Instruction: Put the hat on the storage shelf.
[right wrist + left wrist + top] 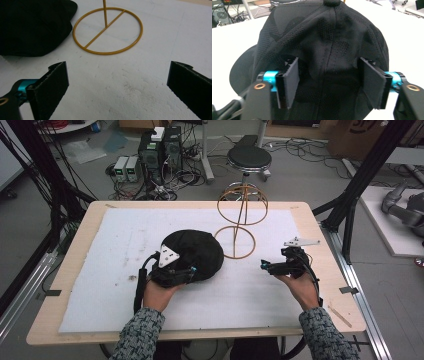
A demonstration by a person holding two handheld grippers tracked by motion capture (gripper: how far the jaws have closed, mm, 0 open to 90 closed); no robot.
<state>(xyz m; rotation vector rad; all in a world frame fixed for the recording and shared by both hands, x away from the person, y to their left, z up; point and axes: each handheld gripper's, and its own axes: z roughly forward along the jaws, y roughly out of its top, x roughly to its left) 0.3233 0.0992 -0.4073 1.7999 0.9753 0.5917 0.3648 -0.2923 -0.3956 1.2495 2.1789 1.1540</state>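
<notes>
Left gripper view puts the black cap [322, 50] between my left tongs [332, 85], pads spread either side of the rear crown and not yet pressing. On the high view the cap lies mid-worktop [90, 225], the wire stand [240, 220] at its 2 o'clock. I judge the cap light, soft and collapsible; a rear-seam pinch suits it. Right tongs [117, 85] stand spread, empty. No legible label or writing.
</notes>
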